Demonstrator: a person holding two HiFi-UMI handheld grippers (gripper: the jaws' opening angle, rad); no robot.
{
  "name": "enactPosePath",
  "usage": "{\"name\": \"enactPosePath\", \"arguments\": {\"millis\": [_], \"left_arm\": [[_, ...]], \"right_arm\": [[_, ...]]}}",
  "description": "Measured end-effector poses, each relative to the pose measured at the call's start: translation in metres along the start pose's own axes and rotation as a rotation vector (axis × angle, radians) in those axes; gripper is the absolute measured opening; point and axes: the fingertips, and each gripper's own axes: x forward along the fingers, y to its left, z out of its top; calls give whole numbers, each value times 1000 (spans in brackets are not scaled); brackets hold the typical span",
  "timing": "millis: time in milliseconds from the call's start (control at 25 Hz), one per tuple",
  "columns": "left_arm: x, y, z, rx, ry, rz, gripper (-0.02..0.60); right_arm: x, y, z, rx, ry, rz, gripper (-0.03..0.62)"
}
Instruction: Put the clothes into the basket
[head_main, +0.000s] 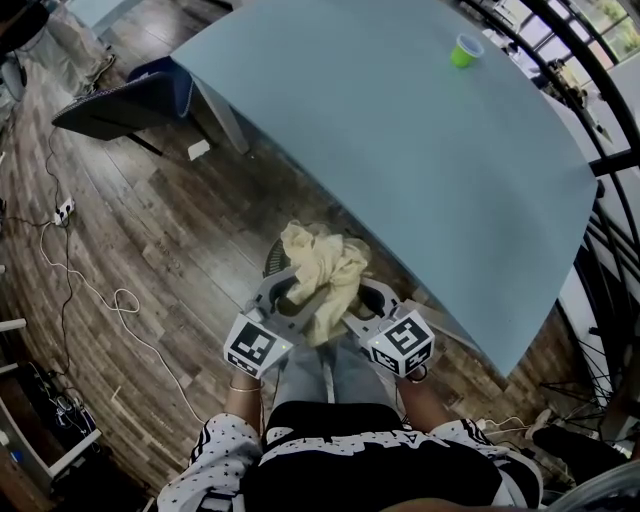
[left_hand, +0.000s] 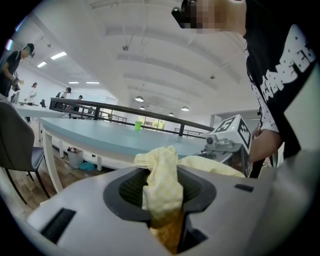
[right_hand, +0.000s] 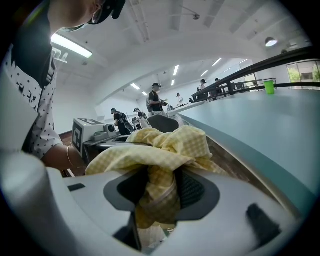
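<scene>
In the head view the cloth (head_main: 322, 275) covers the fingertips of the left gripper (head_main: 290, 296) and the right gripper (head_main: 364, 298). Just left of it a dark thing (head_main: 276, 260) is mostly hidden behind the cloth — what it is cannot be told. The far people (right_hand: 156, 102) are too small to make out.

The garment (head_main: 322, 272) is soft, checked woven cloth. The table (head_main: 400, 140) is smooth and matt. The floor (head_main: 150, 240), frame left, is wood-grain plank.

A pale yellow checked cloth (head_main: 322, 272) against a light blue-grey tabletop (head_main: 400, 130), a bright green plastic cup (head_main: 465, 50) and a dark brown wood-plank floor (head_main: 120, 230).
</scene>
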Motion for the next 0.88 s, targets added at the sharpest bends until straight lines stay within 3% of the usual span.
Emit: {"name": "enactPosePath", "arguments": {"millis": [320, 520, 680, 880], "left_arm": [[-3, 5, -6, -26, 15, 8, 135], [1, 4, -22, 21, 97, 13, 135], [0, 3, -31, -2, 124, 21, 135], [-3, 5, -23, -18, 71, 44, 135]], "right_arm": [[0, -5, -1, 13, 3, -11, 172], [-5, -13, -3, 15, -1, -31, 172], [-7, -19, -7, -6, 19, -72, 172], [-12, -30, 6, 32, -50, -114, 172]]}}
